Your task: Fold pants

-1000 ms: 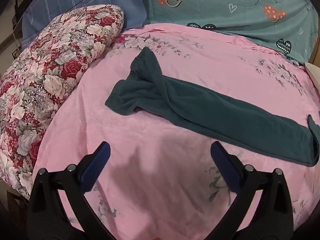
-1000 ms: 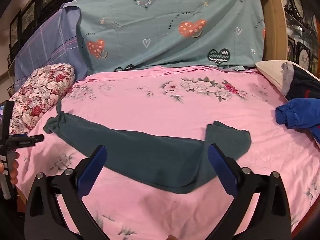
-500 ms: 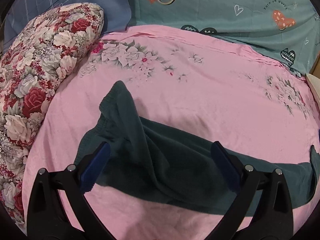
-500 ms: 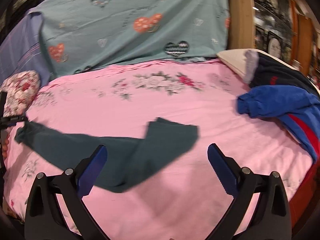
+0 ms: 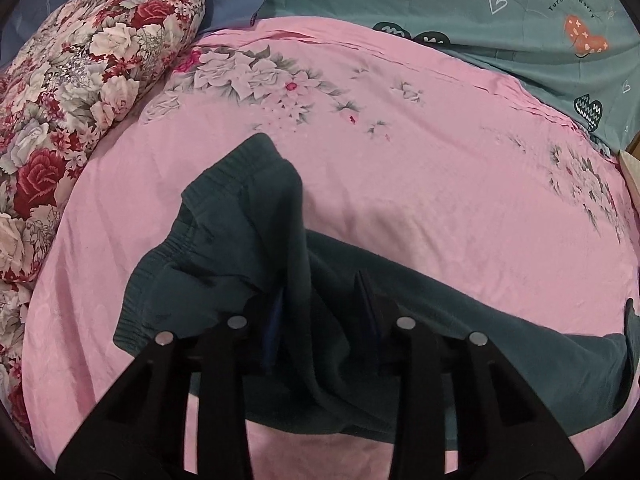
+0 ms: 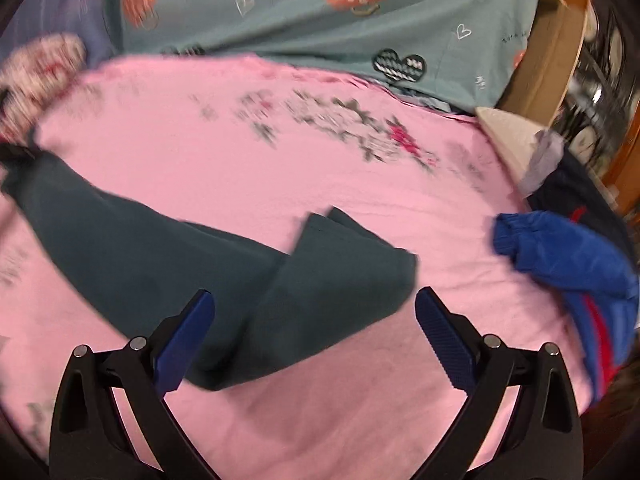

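Two tongs, one garment: the long dark-teal knit pants [image 5: 400, 312] run left-right; left tongs [image 5: 320, 316] closing on the waist fold, right tongs [image 6: 312, 332] wide over the cuffs.

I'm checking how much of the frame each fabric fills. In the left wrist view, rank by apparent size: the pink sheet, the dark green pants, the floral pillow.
1. pink sheet
2. dark green pants
3. floral pillow

The pants sit nearest the camera and are partly hidden, so their lead over the pillow is unsure.

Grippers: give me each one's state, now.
Left gripper: jaws closing, a fold of the dark green pants between them.
Right gripper: open, holding nothing, over the pants' leg end.
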The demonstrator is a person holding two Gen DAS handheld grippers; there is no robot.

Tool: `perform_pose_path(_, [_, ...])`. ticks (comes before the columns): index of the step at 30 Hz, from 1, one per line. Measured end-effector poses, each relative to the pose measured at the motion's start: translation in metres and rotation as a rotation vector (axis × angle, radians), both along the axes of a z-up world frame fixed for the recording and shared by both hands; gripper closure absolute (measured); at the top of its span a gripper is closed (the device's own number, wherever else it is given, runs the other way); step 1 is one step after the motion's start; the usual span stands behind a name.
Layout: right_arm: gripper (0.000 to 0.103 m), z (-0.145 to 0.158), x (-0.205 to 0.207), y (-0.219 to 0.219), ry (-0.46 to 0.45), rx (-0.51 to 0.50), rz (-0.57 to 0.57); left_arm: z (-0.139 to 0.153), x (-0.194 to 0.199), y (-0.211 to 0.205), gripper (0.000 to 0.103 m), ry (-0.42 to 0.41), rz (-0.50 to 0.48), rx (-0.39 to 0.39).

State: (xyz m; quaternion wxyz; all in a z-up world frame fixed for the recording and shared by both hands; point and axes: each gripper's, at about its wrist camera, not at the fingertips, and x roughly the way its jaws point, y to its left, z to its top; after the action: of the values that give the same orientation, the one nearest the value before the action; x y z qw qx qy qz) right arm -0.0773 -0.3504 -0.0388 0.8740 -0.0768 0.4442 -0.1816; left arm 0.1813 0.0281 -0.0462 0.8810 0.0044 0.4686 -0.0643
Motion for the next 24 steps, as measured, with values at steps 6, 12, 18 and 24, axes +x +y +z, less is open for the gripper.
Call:
perform_pose_path(6, [0.003,-0.027,-0.023,-0.030,0.127,-0.077,-0.103,0.003,-0.006,-0.005,0.048,-0.024,-0.018,0.014])
perform_pose_path(12, [0.003,-0.006,-0.042,-0.035,0.038,0.180,-0.008,0.000,-0.008,-0.009,0.044,-0.028,-0.026,0.023])
perform_pose_path(18, [0.003,-0.026,-0.019,-0.025,0.161,0.125,-0.003,0.004,-0.013,-0.001,0.038,-0.039,-0.011,0.015])
perform_pose_path(24, [0.003,-0.014,-0.021,0.001,0.140,0.113,0.083,0.001,-0.012,0.001,0.038,-0.033,0.000,0.030])
